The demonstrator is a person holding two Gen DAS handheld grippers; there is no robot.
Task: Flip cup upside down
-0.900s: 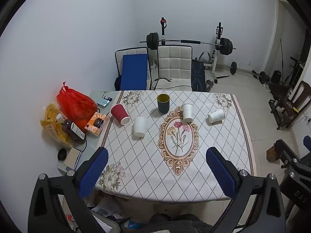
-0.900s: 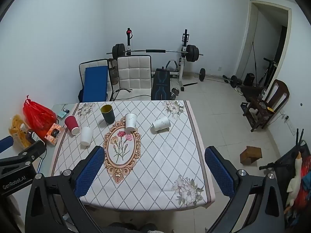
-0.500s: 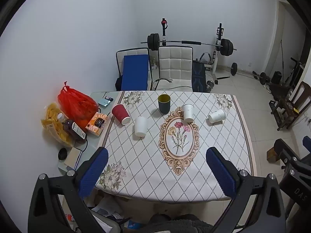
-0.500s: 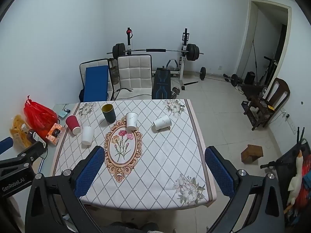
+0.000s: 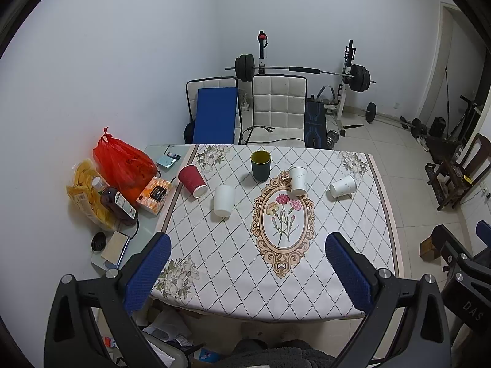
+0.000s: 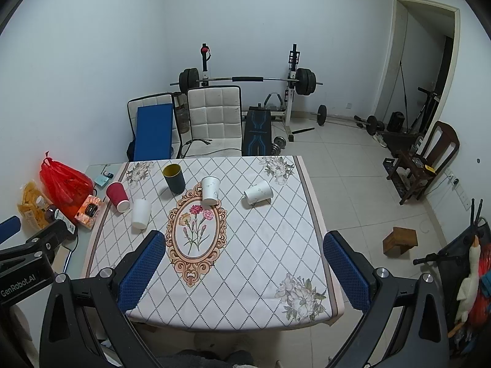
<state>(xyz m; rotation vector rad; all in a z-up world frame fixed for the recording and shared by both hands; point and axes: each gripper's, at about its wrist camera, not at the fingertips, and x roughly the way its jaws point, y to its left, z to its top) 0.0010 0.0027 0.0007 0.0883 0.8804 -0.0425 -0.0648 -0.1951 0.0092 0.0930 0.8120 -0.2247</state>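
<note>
A red bag (image 5: 122,161) sat off the table's (image 5: 307,291) left edge. On the cloth stood a red cup (image 5: 191,180), a white cup (image 5: 224,200), a dark cup (image 5: 260,165) mouth-up, a second white cup (image 5: 298,180) and a tipped cup (image 5: 343,186) on its side. The left gripper (image 5: 247,273) and right gripper (image 6: 242,271) hung over the near edge, jaws spread wide and holding nothing, well short of every cup.

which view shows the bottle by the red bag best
The left wrist view: the bottle lies in full, label visible, beside the red bag. In the right wrist view the left hand-held gripper's body hides most of it.
</note>
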